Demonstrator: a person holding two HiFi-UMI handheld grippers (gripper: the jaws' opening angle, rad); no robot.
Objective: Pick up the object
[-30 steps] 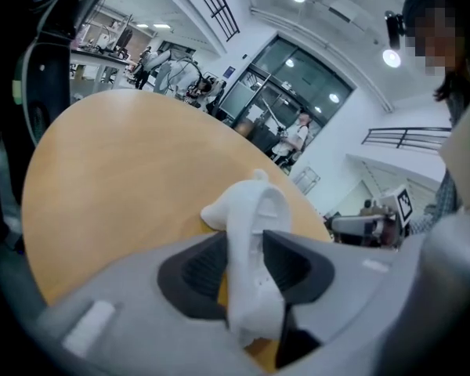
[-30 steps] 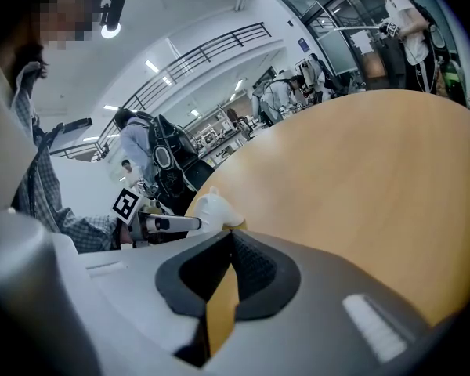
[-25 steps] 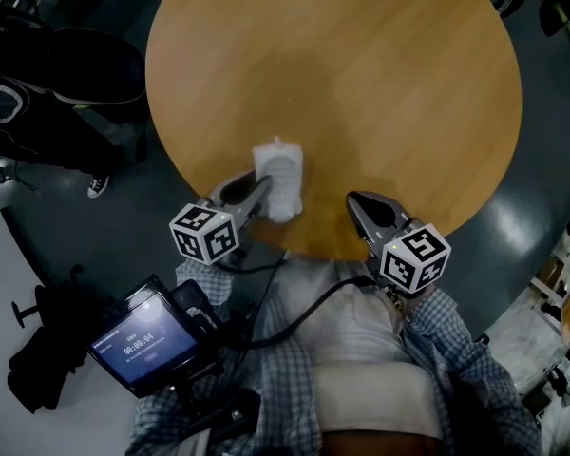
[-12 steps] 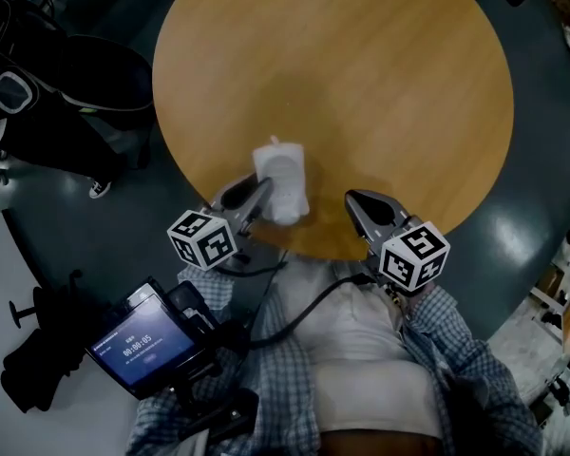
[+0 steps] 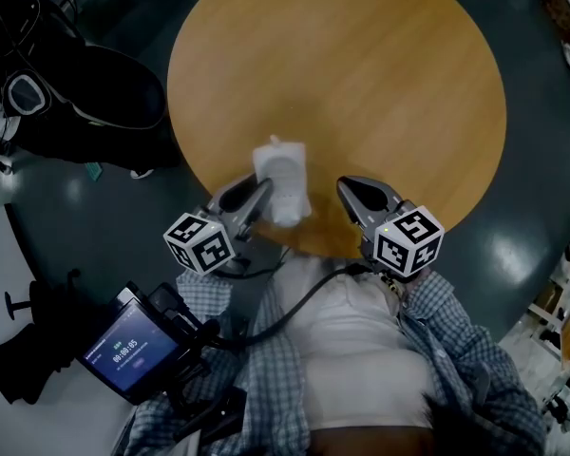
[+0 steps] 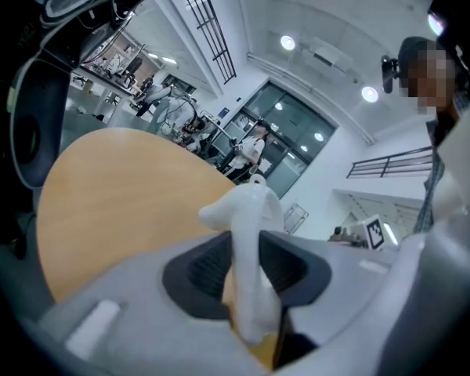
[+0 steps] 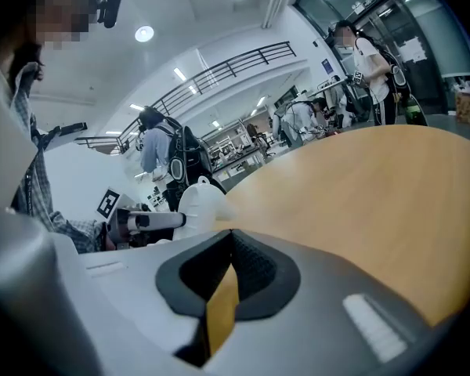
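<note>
Check the left gripper (image 5: 258, 198) first; its jaws have drawn in slightly over the last second and now stand settled, pinching the object (image 5: 283, 179) between the ribbed pads (image 6: 206, 269); the left gripper view shows the white, soft-looking body squeezed thin where the pads press it, with its small looped top rising above the jaws.

In the head view the object lies just below the centre of the frame, over the near edge of the table (image 5: 361, 84); its place against that edge matches the earlier pictures, so treat the grip as made and the lift as not yet begun; no view shows whether the underside is clear of the wood.

Note the right gripper (image 5: 351, 191); it has crept up and left in the frame, nearer the object but still apart from it; its jaws are pressed together at the tips with nothing between them, and only table shows through the gap below.

Judge the task to be at the hold stage; the next move likely calls for a straight raise by the left gripper alone. Expect the object to flex; a pinch at its lower left side may let it droop or swing, so raise slowly.
</note>
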